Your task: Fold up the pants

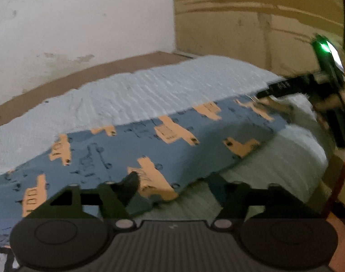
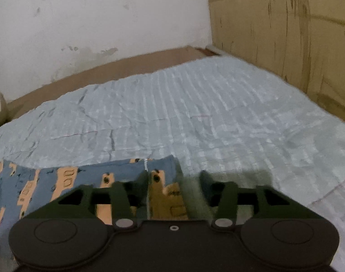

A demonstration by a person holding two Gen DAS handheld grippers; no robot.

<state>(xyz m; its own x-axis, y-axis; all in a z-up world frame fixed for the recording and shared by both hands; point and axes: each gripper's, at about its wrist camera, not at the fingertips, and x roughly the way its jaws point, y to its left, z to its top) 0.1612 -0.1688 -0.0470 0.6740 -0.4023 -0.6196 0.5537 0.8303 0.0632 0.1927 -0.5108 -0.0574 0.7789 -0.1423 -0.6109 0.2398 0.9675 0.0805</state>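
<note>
The pants (image 1: pixel 131 145) are blue with orange vehicle prints and lie stretched across a light blue quilt (image 1: pixel 163 83). My left gripper (image 1: pixel 172 181) stands open with the near corner of the pants between its fingers. My right gripper (image 2: pixel 172 174) stands open over the pants' (image 2: pixel 86 179) right end, with the cloth edge between its fingers (image 2: pixel 208 179). In the left wrist view the right gripper (image 1: pixel 269 90) shows at the far right end of the pants, below a green light.
The quilt (image 2: pixel 195 113) covers a bed. A white wall (image 2: pixel 93 18) stands behind it and a tan wooden panel (image 2: pixel 285 34) to the right. A brown bed edge (image 2: pixel 104 68) runs along the wall.
</note>
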